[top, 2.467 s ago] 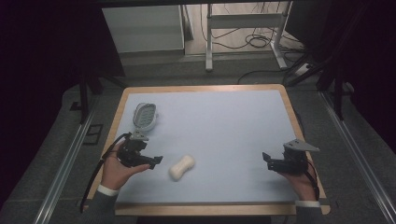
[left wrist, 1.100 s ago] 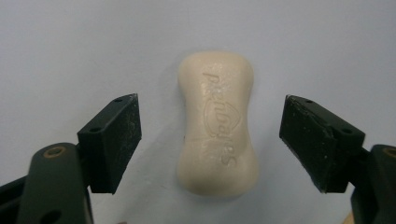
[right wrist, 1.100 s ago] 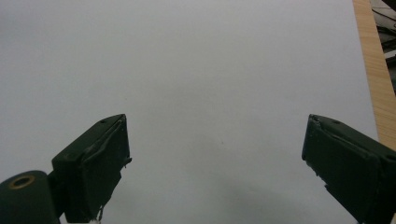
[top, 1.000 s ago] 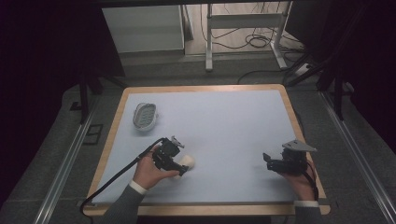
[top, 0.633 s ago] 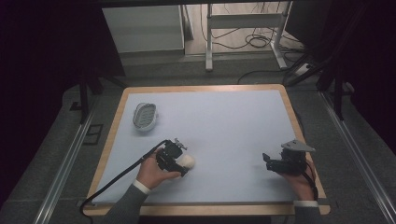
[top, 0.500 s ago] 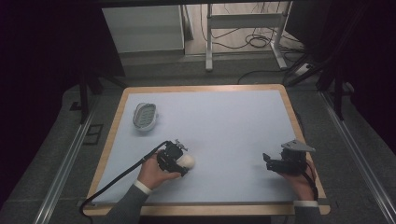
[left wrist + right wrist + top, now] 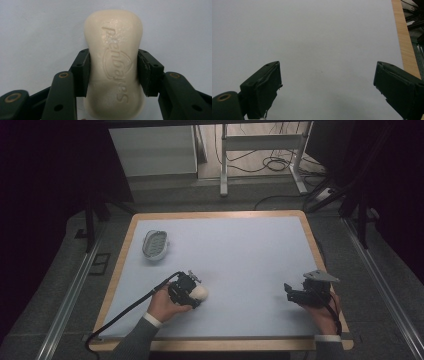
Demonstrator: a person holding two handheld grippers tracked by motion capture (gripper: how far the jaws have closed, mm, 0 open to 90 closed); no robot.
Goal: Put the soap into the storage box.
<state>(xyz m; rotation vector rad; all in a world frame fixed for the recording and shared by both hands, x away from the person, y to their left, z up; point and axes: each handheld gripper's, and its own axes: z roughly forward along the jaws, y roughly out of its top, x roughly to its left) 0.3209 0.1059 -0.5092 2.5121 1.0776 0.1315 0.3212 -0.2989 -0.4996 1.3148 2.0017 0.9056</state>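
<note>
My left gripper (image 7: 113,75) clamped on the soap bar (image 7: 114,65)

The soap lies near the table's (image 7: 220,215) near-left part; my jaws have just closed onto its waist. A grey soap dish (image 7: 154,244) sits far-left, well apart, nothing between. My right gripper (image 7: 327,92) hangs wide open, empty, near-right. Earlier my left hand was farther left.

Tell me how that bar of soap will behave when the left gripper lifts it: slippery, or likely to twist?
The soap bar looks hard and should keep its shape. Its smooth rounded sides may be slippery, but the left gripper has just closed on its narrowed waist, which probably helps. The pads sit about mid-length, so it should hang fairly level. Flat-lying on the table, it seems unlikely to roll.
</note>
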